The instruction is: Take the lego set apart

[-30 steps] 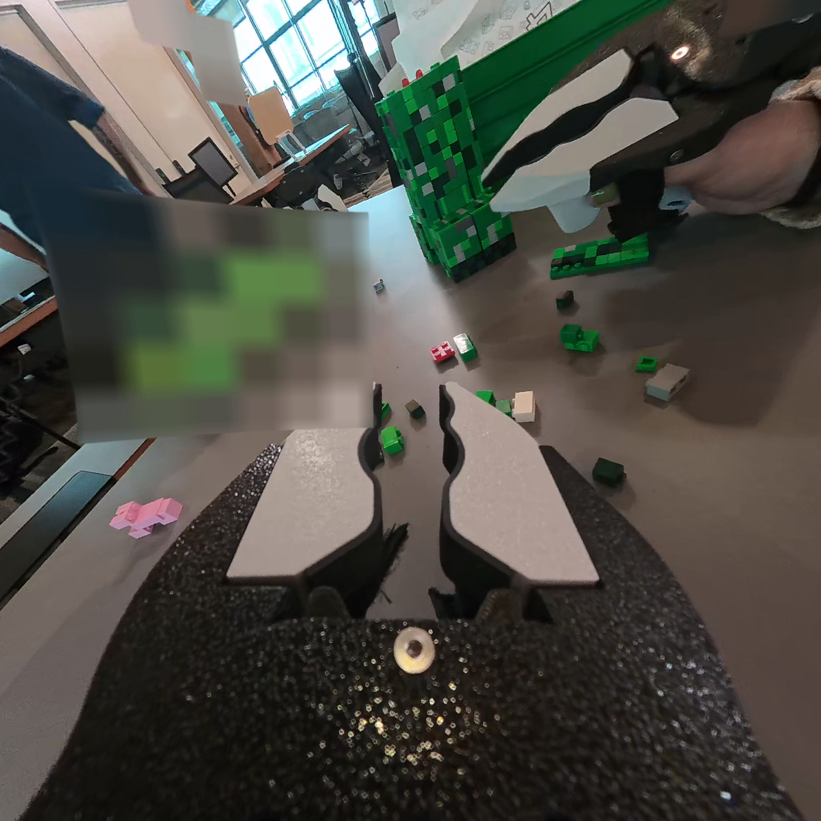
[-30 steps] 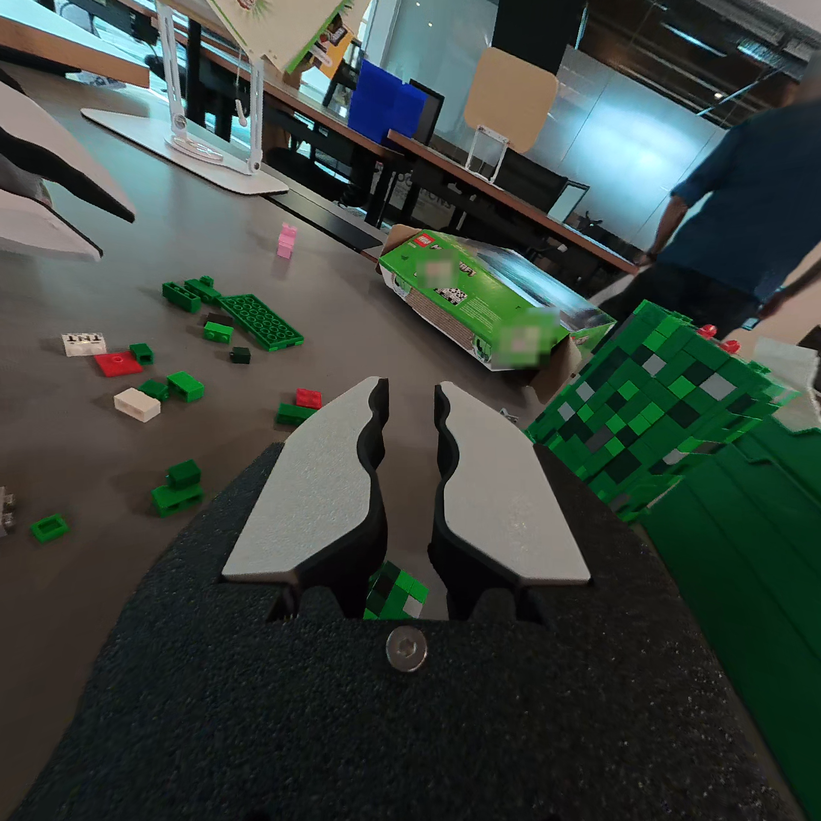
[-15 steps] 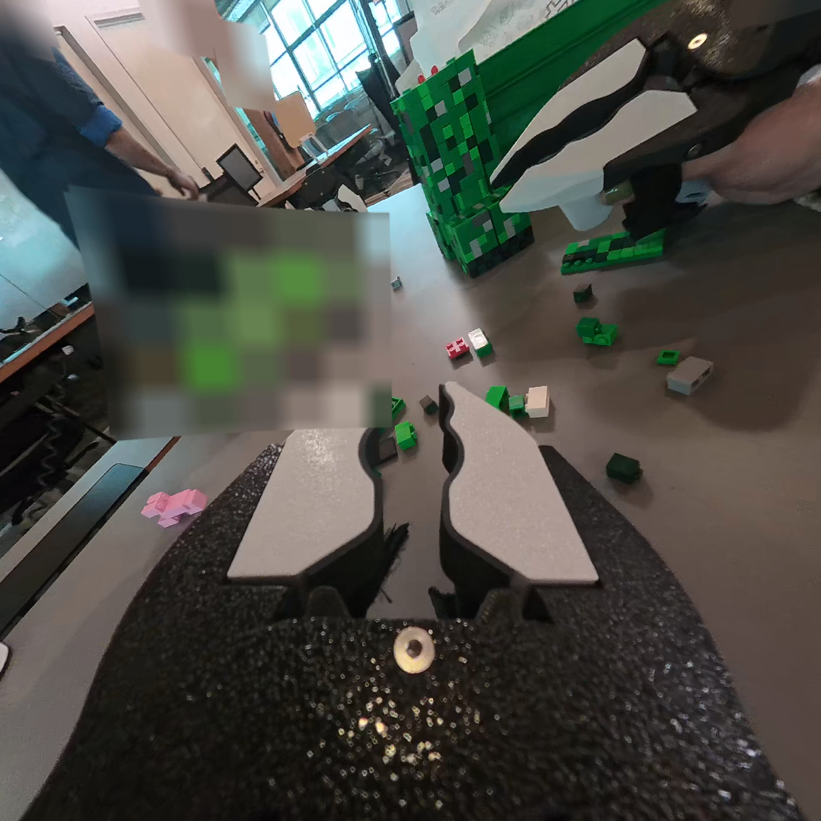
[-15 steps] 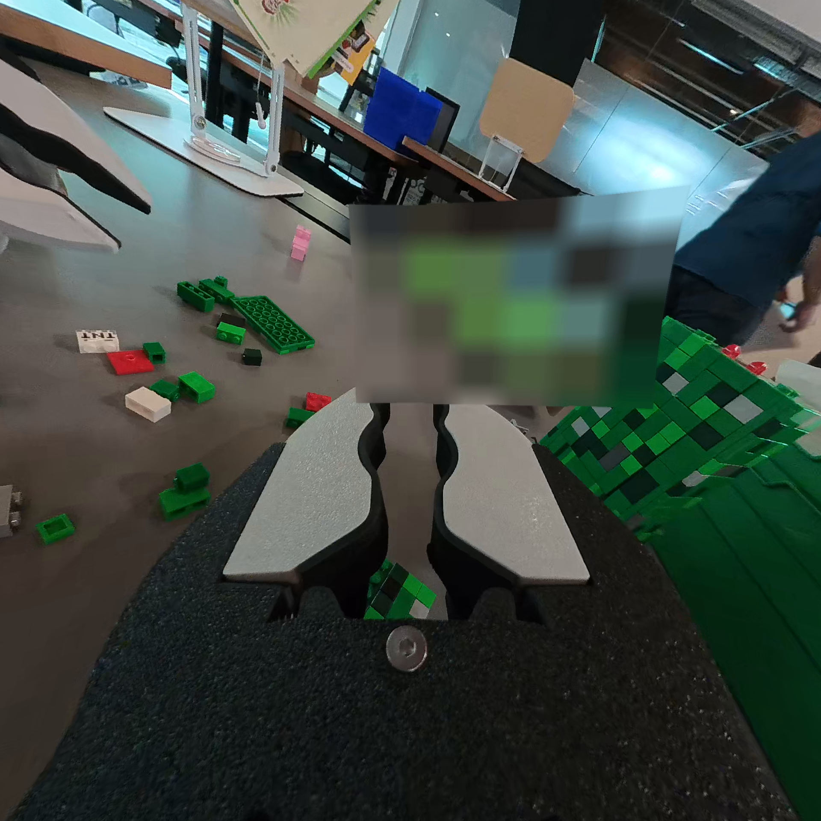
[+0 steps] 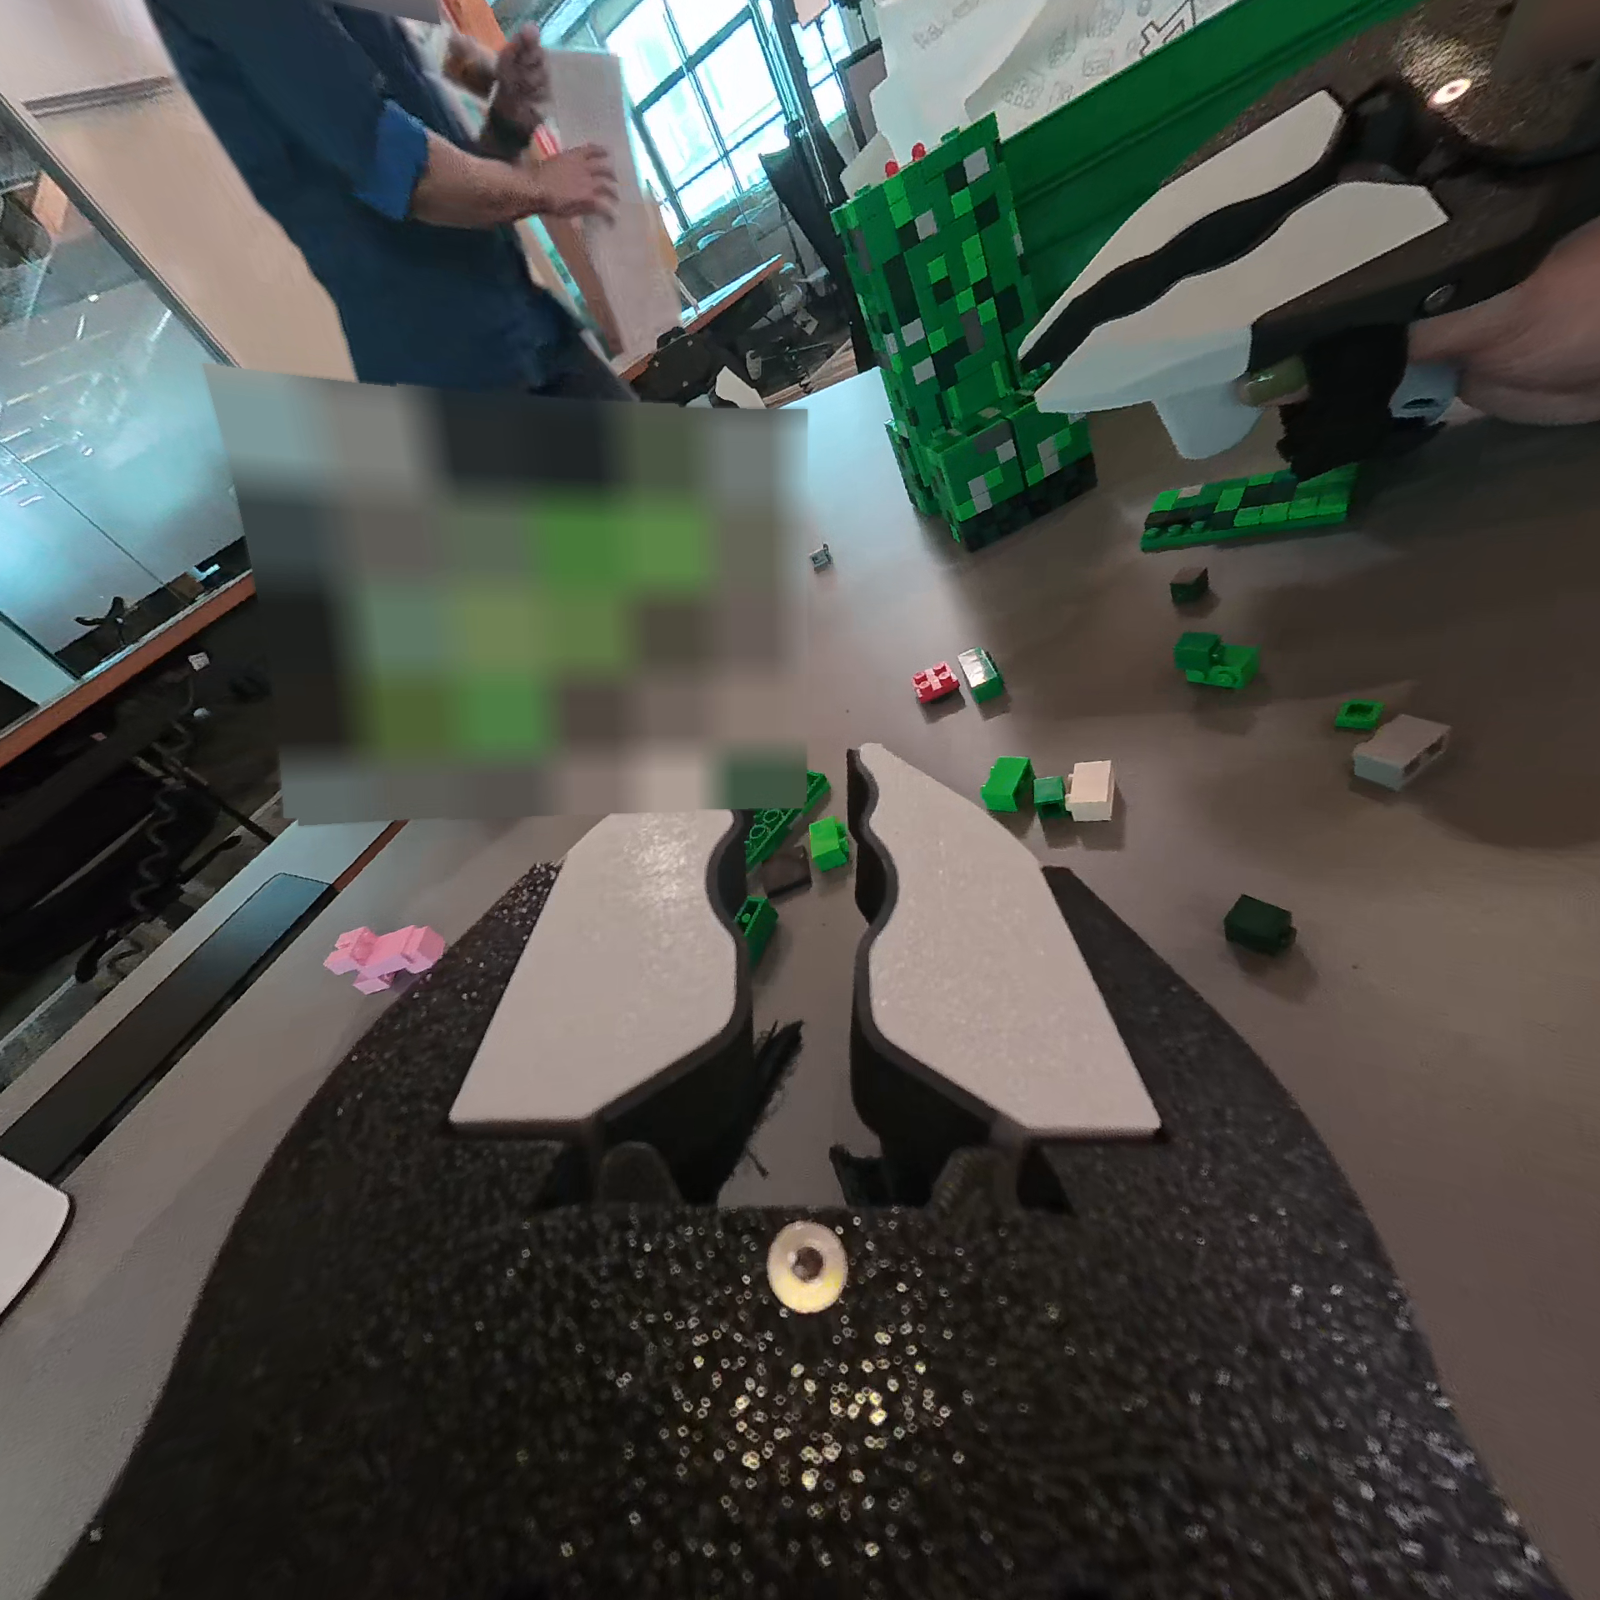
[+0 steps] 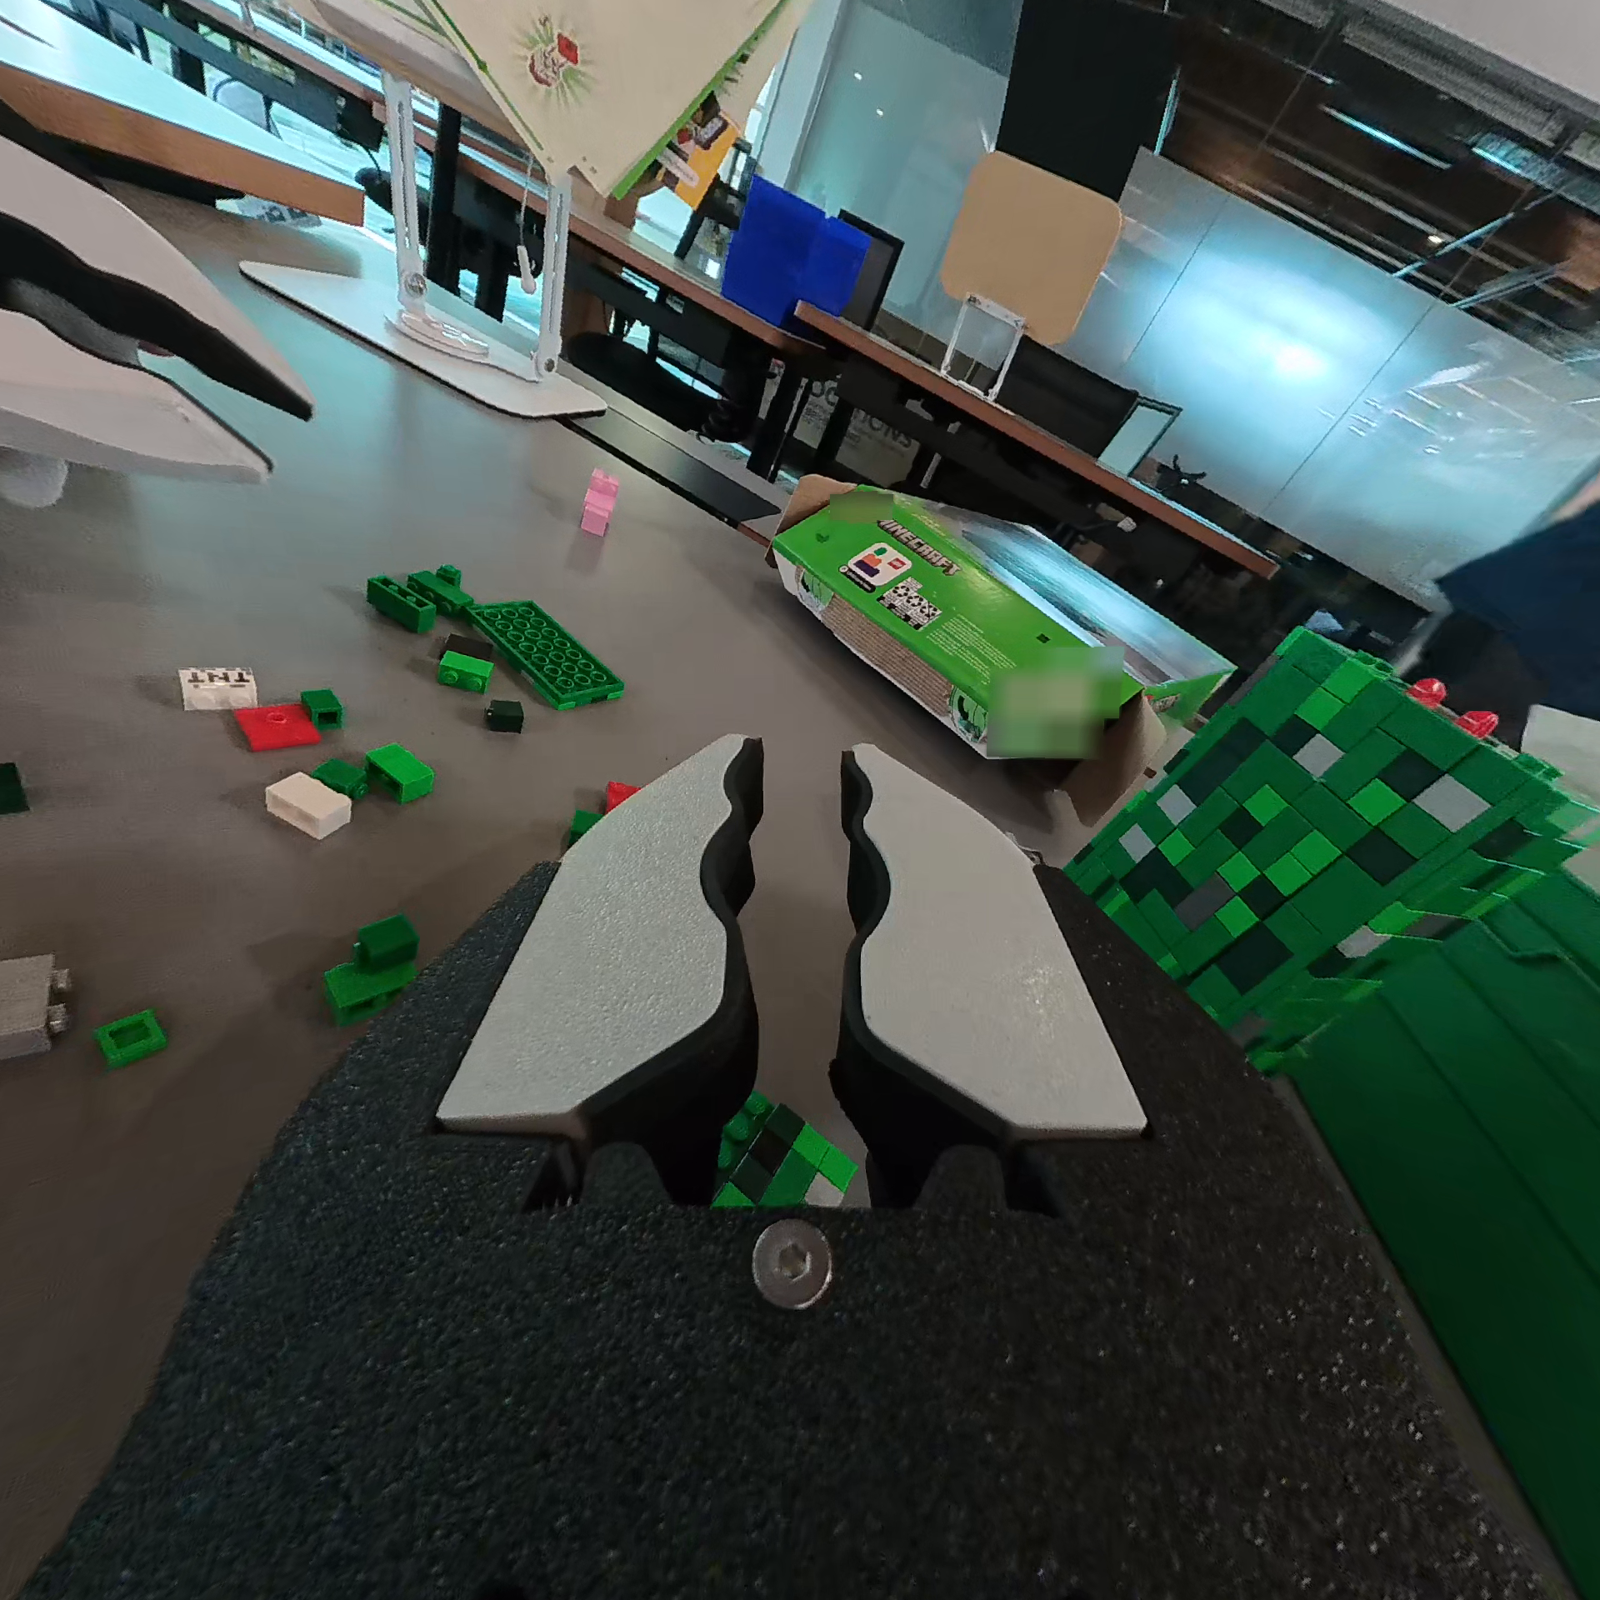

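A tall green pixel-patterned lego figure (image 5: 952, 329) stands on the grey table; it also shows at the right of the right wrist view (image 6: 1316, 848). A flat green mosaic panel (image 5: 1247, 511) lies beside it, under my right gripper (image 5: 1039, 381), and shows through that gripper's gap (image 6: 779, 1160). My right gripper (image 6: 803, 753) is slightly open and empty, its tips close to the figure's lower part. My left gripper (image 5: 801, 796) is slightly open and empty, low over loose bricks; it shows at the left edge of the right wrist view (image 6: 286, 441).
Loose green, red, white and grey bricks (image 5: 1048, 788) are scattered across the table. A green studded plate (image 6: 545, 654), a pink pig (image 5: 381, 952), a green box (image 6: 935, 623) and a white stand (image 6: 450, 329) lie farther off. A person in blue (image 5: 390, 199) stands beyond the table edge. The tips of one gripper are about 15 centimeters away from the tips of the other.
My left gripper has moved forward and swung its view left, so the figure now sits farther right. The right gripper has barely shifted. The person in blue has walked across. Both finger gaps are unchanged.
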### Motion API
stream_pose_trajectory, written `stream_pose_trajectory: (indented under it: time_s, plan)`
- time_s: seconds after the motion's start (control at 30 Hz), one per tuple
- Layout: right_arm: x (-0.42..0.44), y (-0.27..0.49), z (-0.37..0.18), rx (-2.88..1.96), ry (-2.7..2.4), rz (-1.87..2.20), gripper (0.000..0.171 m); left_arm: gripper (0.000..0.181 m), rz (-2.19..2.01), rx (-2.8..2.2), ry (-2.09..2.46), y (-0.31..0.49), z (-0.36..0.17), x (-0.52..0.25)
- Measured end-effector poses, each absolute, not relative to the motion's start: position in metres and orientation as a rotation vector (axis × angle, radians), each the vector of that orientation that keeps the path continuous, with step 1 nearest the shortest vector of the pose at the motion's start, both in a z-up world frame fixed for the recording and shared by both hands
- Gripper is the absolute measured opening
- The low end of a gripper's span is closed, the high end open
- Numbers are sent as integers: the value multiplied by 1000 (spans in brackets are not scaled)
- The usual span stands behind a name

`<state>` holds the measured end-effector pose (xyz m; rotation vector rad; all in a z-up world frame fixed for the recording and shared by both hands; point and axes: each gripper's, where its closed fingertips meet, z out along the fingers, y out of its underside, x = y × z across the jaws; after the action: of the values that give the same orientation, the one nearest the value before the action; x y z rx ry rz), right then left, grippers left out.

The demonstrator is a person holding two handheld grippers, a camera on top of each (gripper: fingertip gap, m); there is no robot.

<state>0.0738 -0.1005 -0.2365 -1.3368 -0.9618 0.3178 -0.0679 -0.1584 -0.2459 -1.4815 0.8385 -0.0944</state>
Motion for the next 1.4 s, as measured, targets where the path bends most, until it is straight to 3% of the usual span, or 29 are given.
stream_pose_trajectory:
  time_s: [1.2, 1.4]
  plan:
    - [70, -102, -239, -1329, -1004, 281, 15, 26, -296, -1430, 626, -166, -221, -86]
    - [91, -95, -224, -1323, -985, 289, 16, 17, -277, -1432, 679, -174, -225, -80]
